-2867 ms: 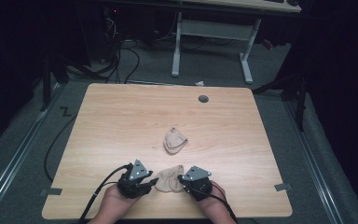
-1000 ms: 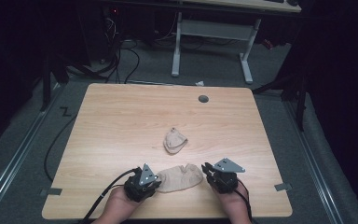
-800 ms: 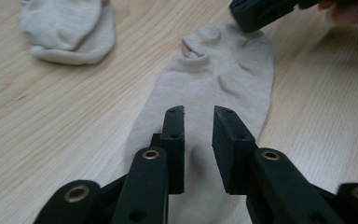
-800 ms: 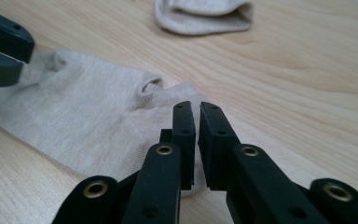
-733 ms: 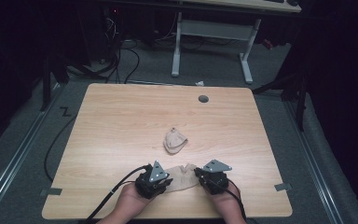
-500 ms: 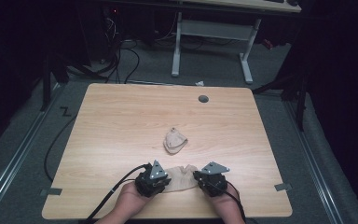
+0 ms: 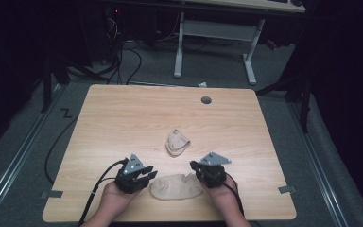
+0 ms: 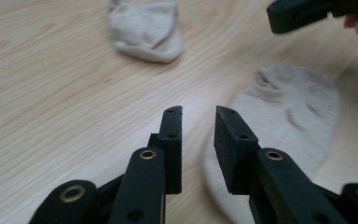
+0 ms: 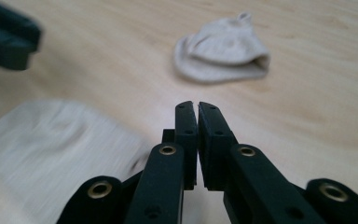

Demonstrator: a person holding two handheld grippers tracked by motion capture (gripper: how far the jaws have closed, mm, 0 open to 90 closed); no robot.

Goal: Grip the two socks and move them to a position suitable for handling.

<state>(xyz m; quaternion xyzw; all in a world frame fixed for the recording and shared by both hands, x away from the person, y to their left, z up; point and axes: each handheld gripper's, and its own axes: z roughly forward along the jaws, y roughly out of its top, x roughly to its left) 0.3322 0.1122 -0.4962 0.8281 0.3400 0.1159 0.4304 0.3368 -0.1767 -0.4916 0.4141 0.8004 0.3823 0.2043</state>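
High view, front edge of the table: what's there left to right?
Left gripper → flat sock → right gripper. The folded sock lies farther back, above the gap.

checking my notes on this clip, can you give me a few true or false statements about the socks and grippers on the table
1. Two beige socks lie on the wooden table. True: a flat sock near the hands, a bunched sock farther off.
2. The right gripper clamps the flat sock. False: its jaws are together with nothing between them.
3. The left gripper has a gap between its jaws. True.
4. The two socks touch. False: bare wood lies between them.
5. The bunched sock sits beside the table's round hole. False: it lies well nearer the person.
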